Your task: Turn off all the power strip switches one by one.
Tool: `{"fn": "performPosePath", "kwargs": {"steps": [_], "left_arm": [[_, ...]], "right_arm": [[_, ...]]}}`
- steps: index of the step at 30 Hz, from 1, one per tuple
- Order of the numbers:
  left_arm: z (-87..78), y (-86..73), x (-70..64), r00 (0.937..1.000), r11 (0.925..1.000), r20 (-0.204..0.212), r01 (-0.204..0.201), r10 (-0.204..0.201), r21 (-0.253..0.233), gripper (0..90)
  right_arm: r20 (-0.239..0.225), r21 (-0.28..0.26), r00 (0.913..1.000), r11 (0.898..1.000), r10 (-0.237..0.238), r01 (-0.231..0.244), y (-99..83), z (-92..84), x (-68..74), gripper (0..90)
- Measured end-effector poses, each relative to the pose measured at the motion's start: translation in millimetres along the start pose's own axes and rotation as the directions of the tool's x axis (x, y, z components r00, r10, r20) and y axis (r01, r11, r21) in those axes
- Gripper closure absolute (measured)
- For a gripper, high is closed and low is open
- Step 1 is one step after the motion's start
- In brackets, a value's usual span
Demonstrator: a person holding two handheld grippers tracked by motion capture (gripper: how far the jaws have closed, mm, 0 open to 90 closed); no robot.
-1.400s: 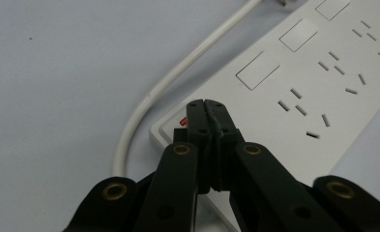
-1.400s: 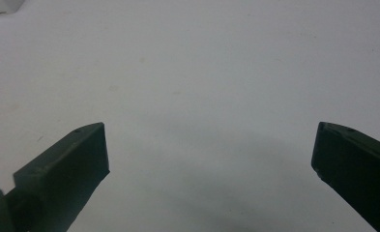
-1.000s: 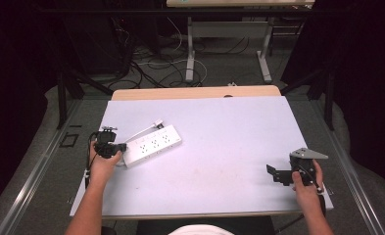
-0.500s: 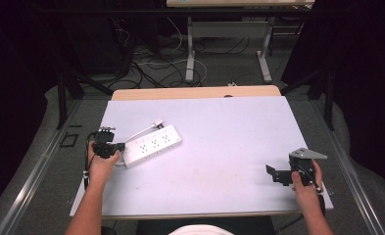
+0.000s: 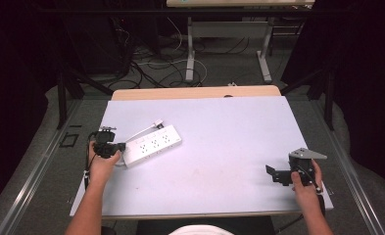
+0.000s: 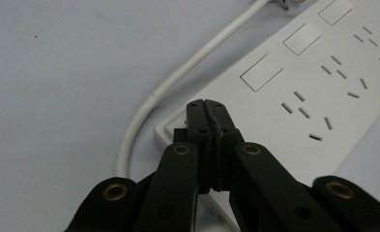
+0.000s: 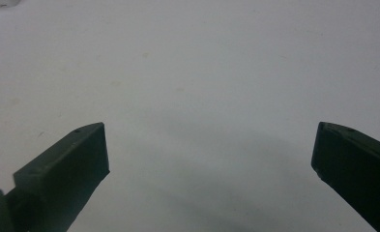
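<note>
Near edge, high view: person's forearms come in from the bottom. Right hand-held gripper (image 5: 273, 175) sits low over the desk (image 5: 229, 147) at its near right corner, grey three-cornered plate on top, well apart from everything else. Right gripper view: jaws stand wide, nothing between them, just bare desk surface under them.

Left hand-held gripper (image 5: 115, 147) is at the left side of the desk, tips at the near-left end of the white power strip (image 5: 153, 145). Left gripper view: left hand-held gripper (image 6: 208, 107) has its jaws pressed together, tips right over the end of the power strip (image 6: 318, 87), where a small red spot peeks out beside the tips, likely the switch. Can't tell if the tips actually touch it or hover just above. Nothing is held between the jaws.

Power strip lies flat, angled, on the left half of the desk; all sockets look empty. Its white cable (image 6: 178, 82) curves out from the end by the gripper and runs along the far side of the strip to a plug (image 5: 157, 124) lying loose on the desk.

Progress, as a judgement: early stage. The closed tips look lined up to press the switch or nudge the strip; strip not lifted, plug not inserted anywhere, right side idle. Most of the work is left.

Farther back: wooden desk edge, floor cables, table legs.
</note>
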State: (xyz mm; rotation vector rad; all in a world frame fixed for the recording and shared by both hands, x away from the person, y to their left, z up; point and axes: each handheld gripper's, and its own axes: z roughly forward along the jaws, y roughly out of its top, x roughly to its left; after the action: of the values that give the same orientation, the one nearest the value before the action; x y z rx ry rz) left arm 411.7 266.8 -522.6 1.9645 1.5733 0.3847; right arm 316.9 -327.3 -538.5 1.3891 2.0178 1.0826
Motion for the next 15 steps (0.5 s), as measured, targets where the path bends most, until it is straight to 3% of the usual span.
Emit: {"fn": "performPosePath", "kwargs": {"steps": [8,10,12,15], "left_arm": [[-3.4,6.1,-3.7,0.9999,1.0,0.015,0.001,-0.001,0.001,90.0],[-2.7,8.0,-6.0,0.9998,0.9997,0.016,0.013,-0.013,-0.019,90.0],[-4.8,12.3,-7.2,0.9997,1.0,0.023,0.0,0.0,0.002,90.0],[-3.5,17.3,-10.4,0.9996,1.0,0.029,-0.002,0.003,-0.006,90.0]], "right_arm": [[0.001,0.002,1.0,1.0,0.009,-0.009,0.4,-0.8,0.7,0.0],[-0.004,-0.001,1.0,1.0,0.009,-0.009,0.5,-0.8,1.4,0.0],[-0.003,-0.001,1.0,1.0,0.009,-0.009,0.5,-0.8,1.3,0.0],[-0.002,0.002,0.9999,1.0,0.015,-0.015,0.3,-1.0,0.7,0.0]]}}
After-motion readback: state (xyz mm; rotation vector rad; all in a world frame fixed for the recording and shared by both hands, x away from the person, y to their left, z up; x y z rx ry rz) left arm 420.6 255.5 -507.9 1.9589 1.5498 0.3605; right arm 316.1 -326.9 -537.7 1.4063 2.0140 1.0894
